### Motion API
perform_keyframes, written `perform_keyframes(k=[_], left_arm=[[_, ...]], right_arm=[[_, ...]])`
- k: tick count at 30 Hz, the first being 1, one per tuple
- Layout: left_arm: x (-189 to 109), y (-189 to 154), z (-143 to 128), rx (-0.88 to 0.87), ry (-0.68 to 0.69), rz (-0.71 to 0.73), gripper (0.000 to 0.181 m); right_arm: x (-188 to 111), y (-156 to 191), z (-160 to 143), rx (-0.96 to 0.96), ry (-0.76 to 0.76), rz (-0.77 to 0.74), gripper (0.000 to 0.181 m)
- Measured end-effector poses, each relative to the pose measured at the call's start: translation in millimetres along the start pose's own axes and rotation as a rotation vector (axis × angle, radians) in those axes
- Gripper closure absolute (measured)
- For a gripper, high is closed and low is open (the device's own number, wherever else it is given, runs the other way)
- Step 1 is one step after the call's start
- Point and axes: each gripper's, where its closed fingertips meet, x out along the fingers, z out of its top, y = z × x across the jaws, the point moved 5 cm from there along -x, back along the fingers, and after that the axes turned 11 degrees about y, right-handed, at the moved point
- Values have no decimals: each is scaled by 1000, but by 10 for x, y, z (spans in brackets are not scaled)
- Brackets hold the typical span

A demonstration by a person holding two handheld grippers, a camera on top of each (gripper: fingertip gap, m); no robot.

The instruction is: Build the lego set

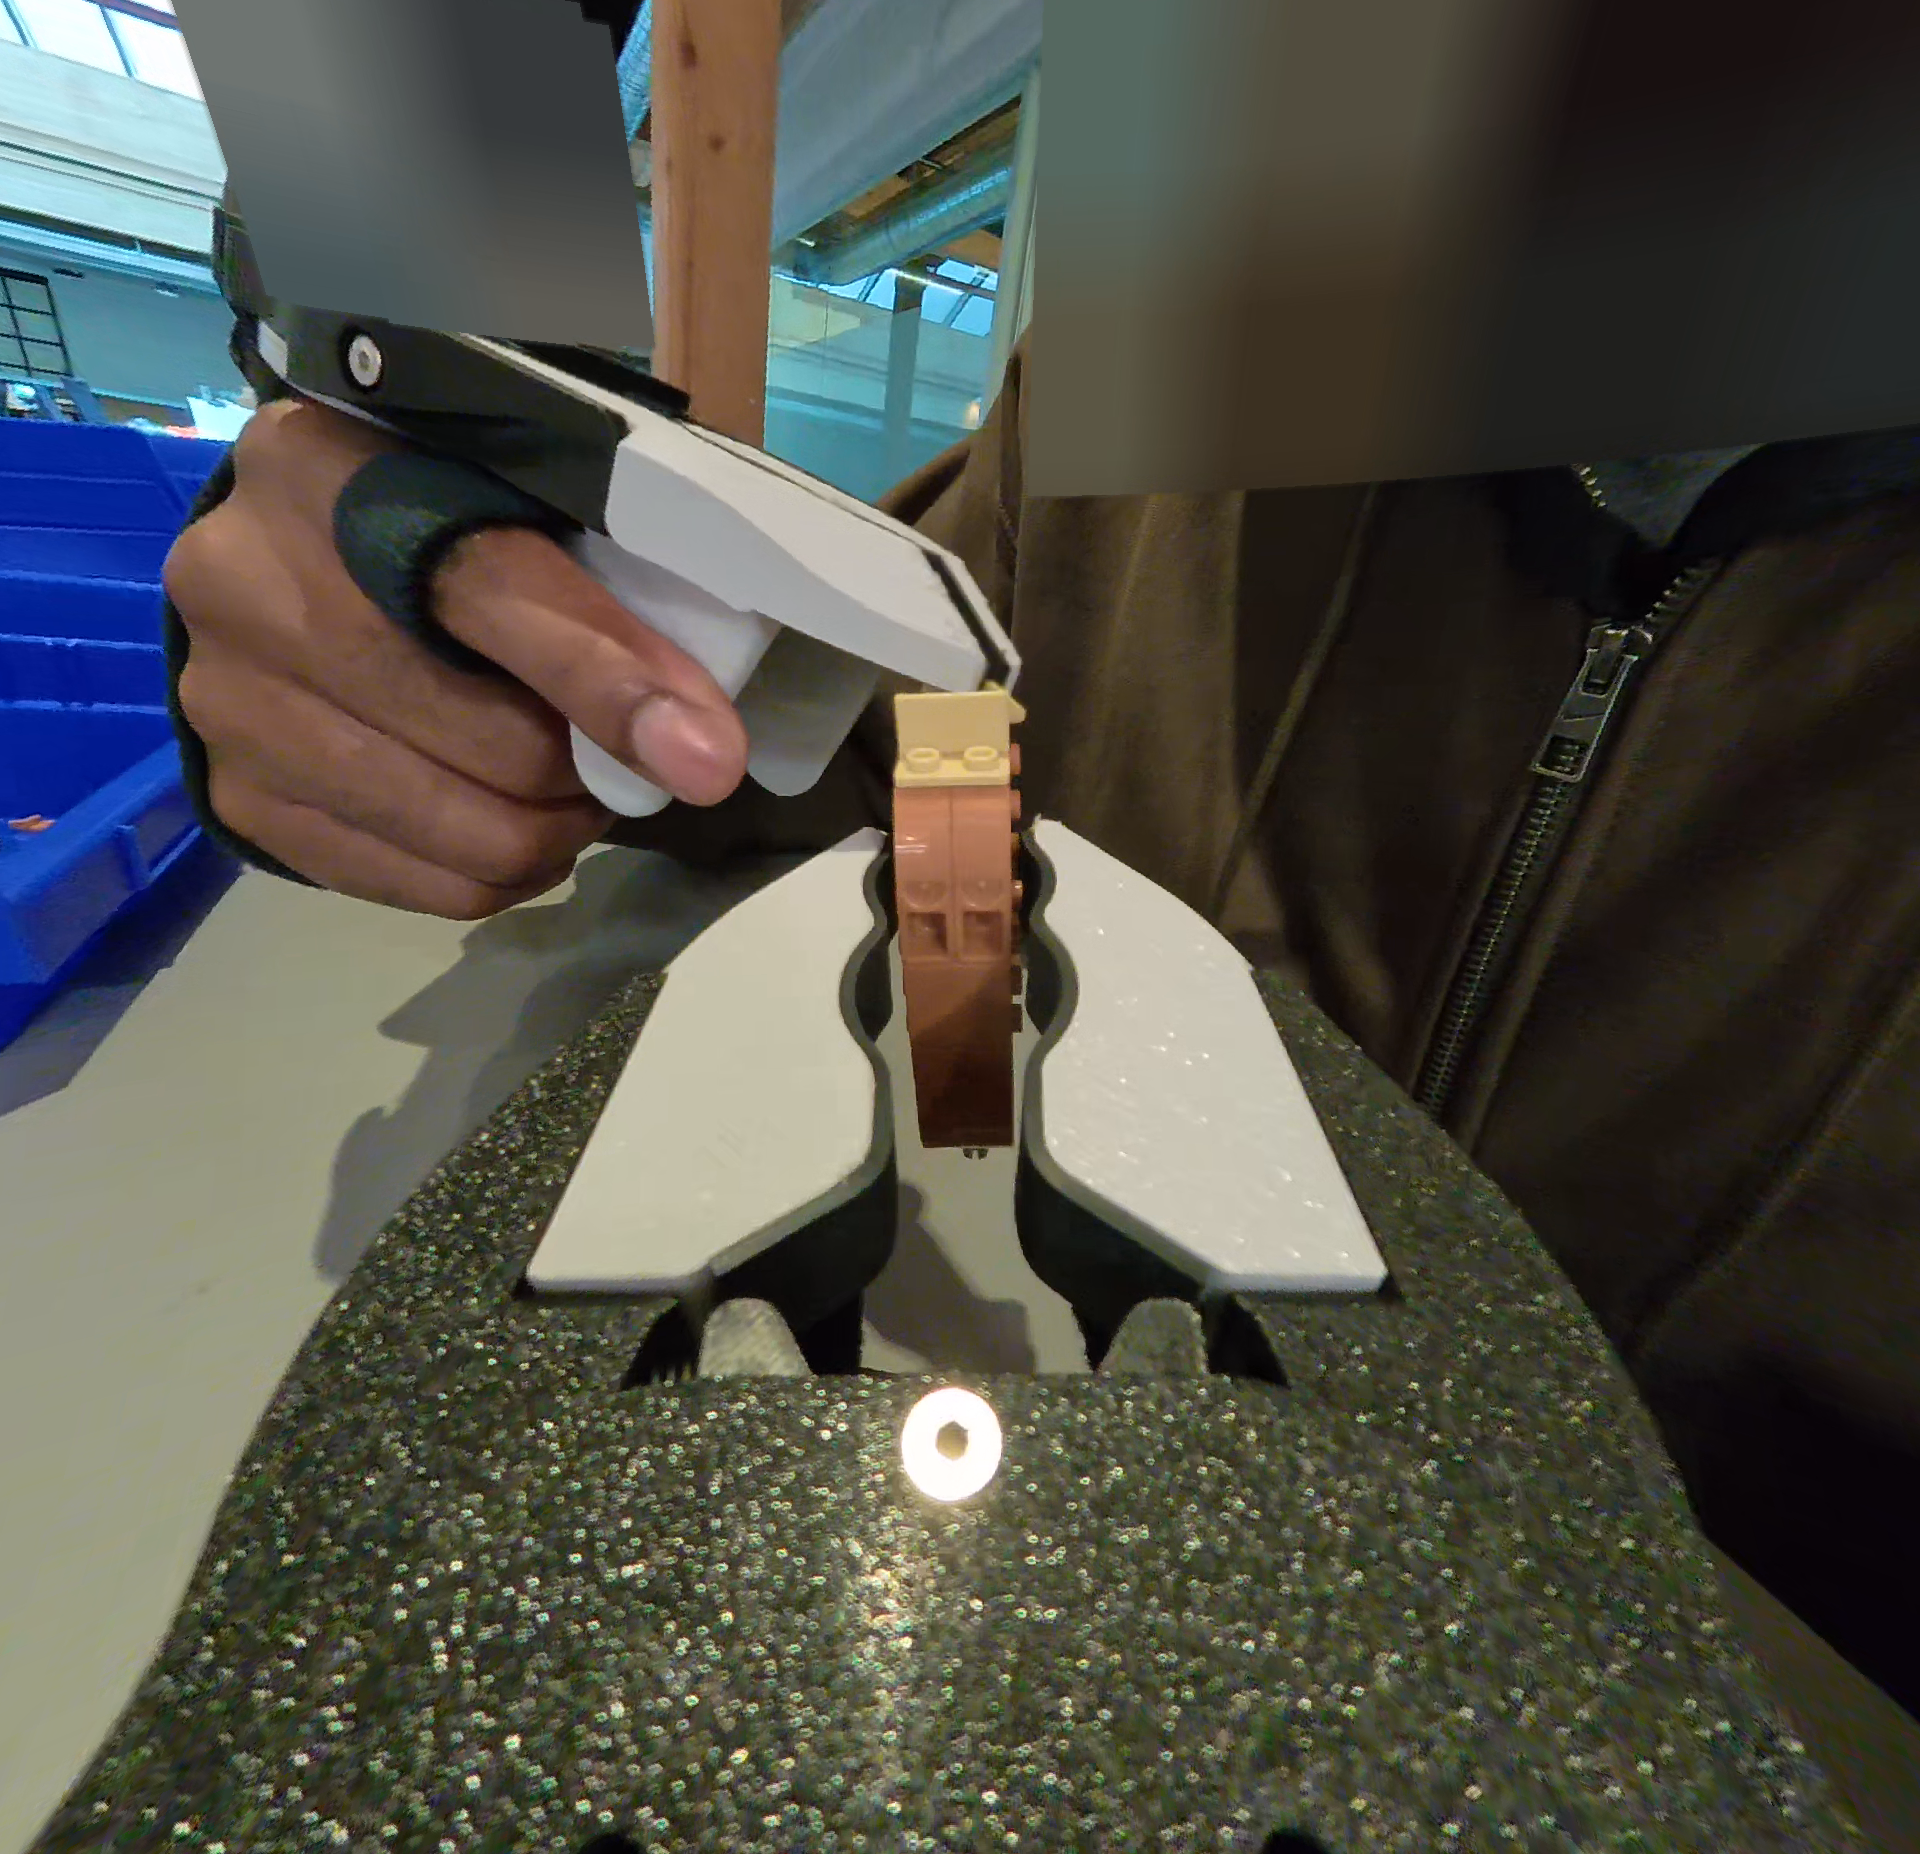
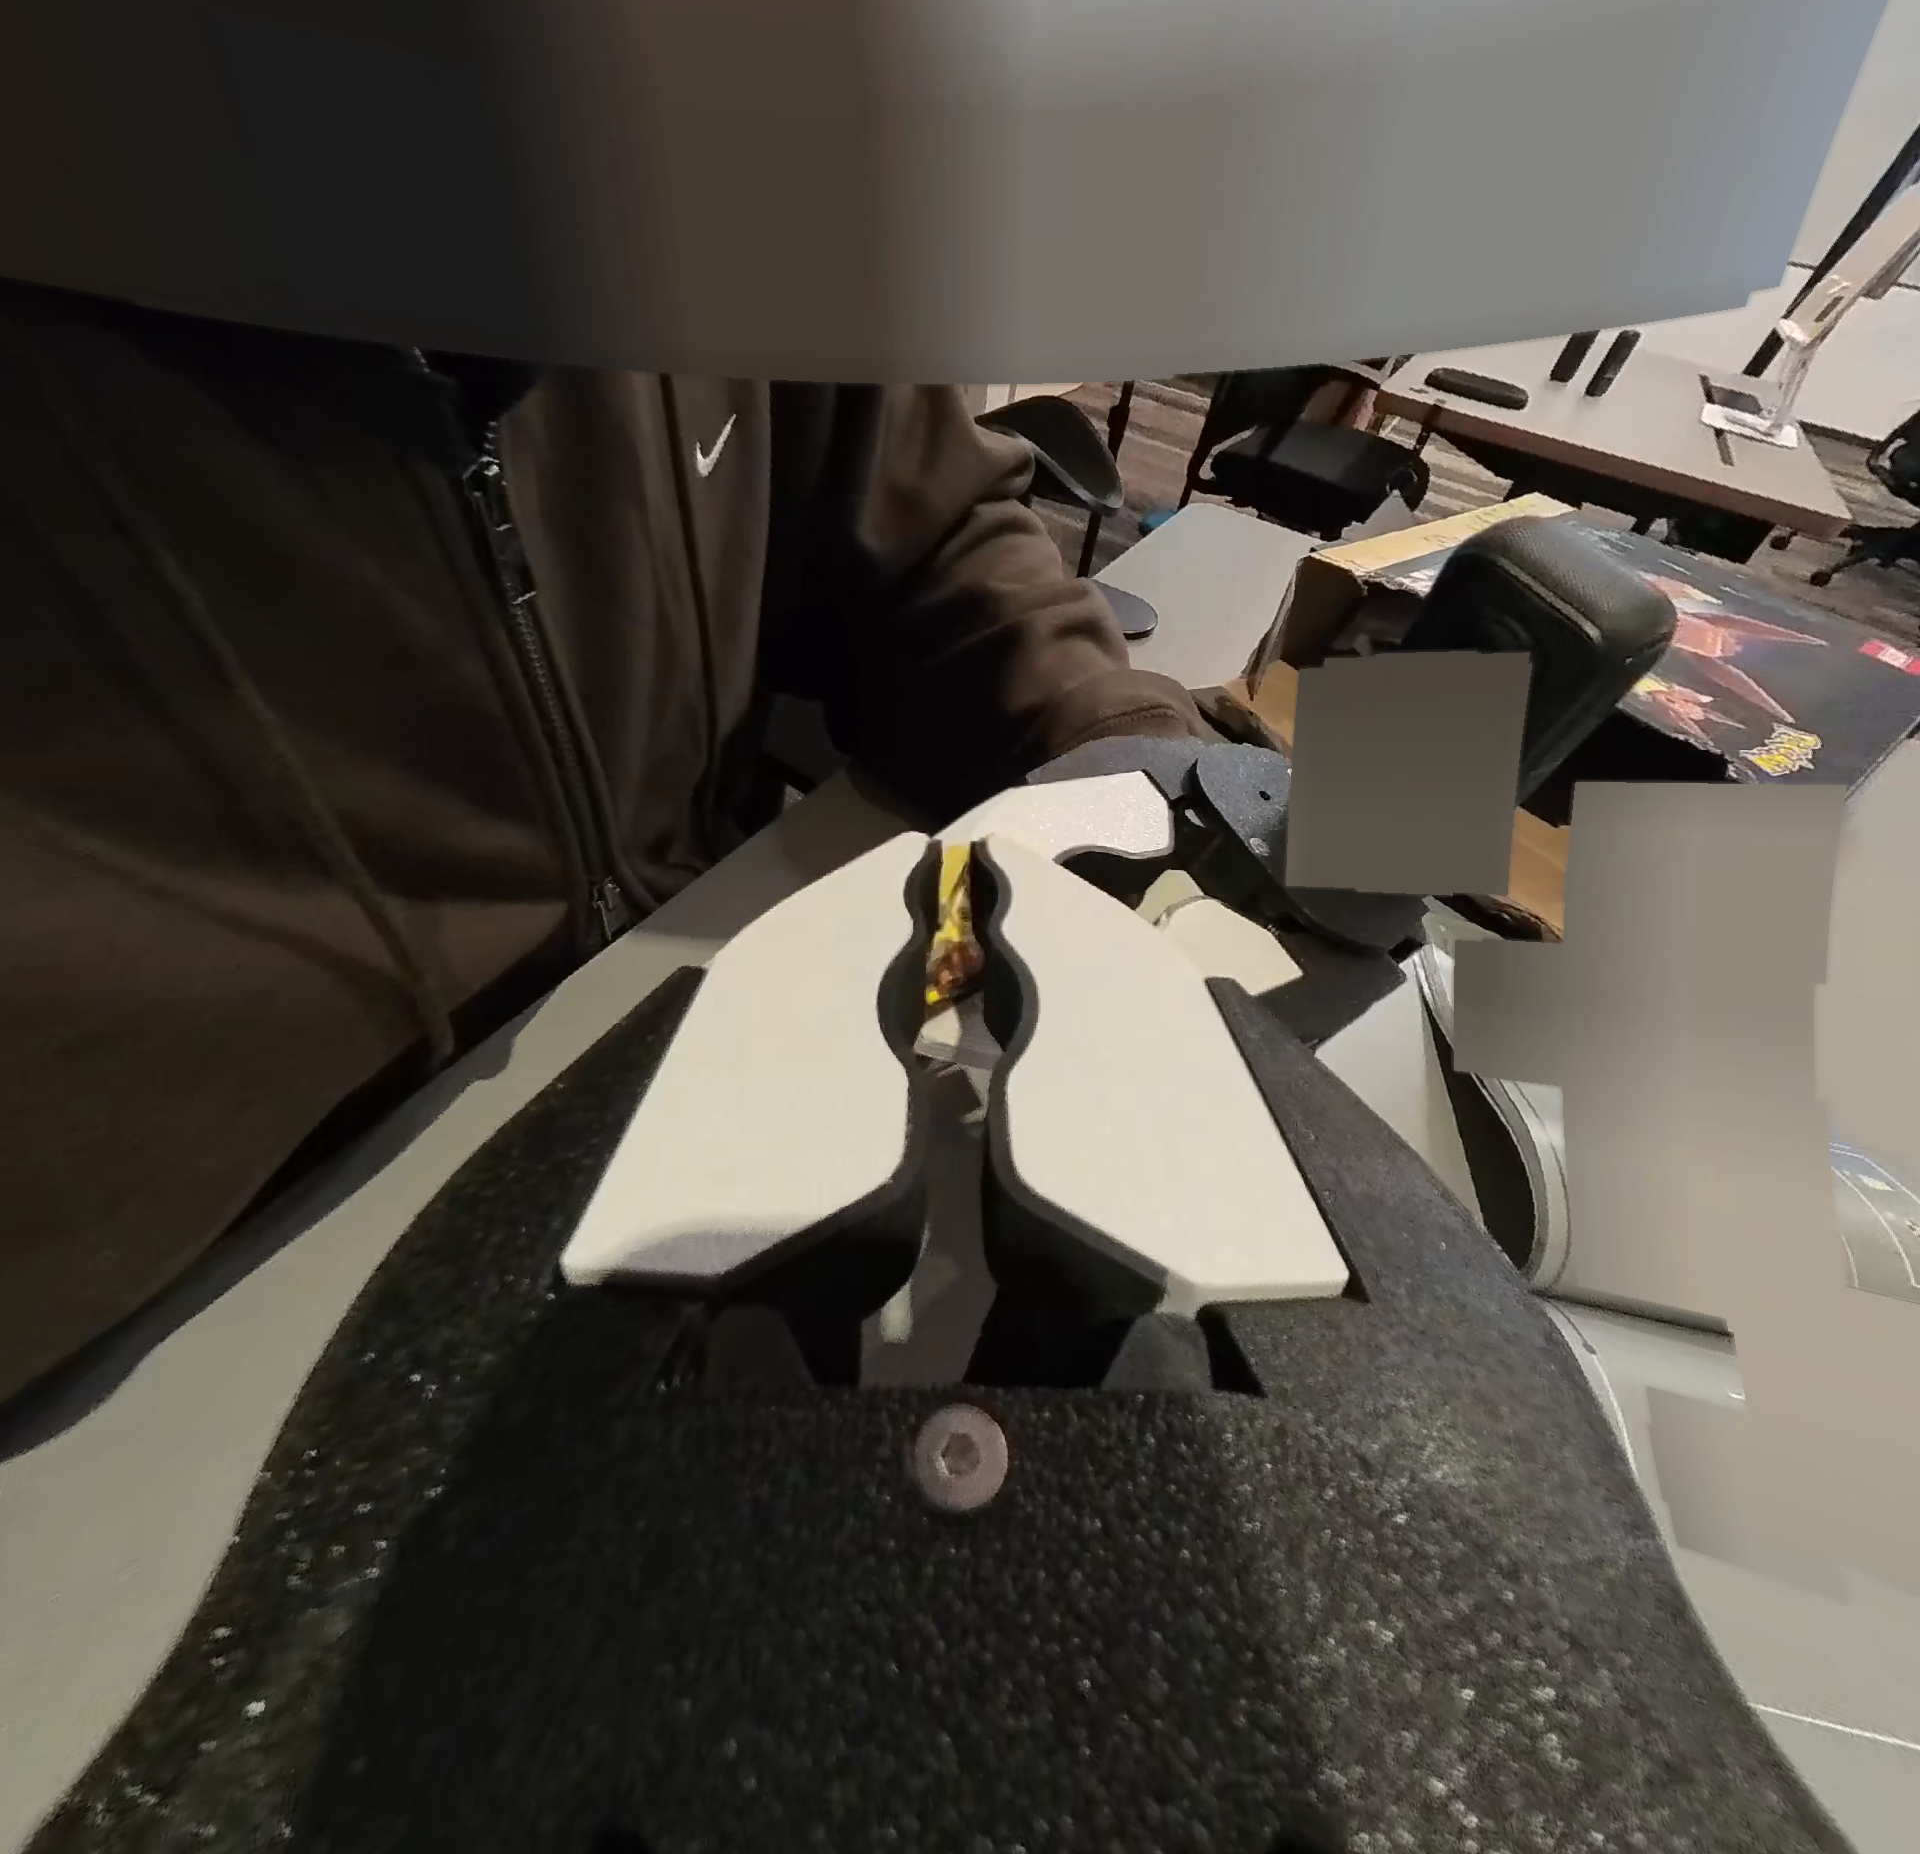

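Two hand-held grippers, left hand-held gripper [image 1: 956,859] clamping one brown lego assembly [image 1: 961,931] (tan-capped), right hand-held gripper [image 2: 958,848] pinching one small piece [image 2: 951,937]

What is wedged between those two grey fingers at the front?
A brown lego assembly with a tan piece on top, clamped in the left tool; the left wrist view shows it.

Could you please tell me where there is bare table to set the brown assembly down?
In the left wrist view, the grey table is bare between the blue bins and the left gripper holding the brown assembly. Above it is crowded: the right gripper meets the tan piece.
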Motion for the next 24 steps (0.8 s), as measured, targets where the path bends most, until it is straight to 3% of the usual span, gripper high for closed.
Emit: perform_keyframes(k=[24], left_arm=[[11,-61,23,11,-23,-48,160]], right_arm=[[11,5,41,-26,-52,4,172]])
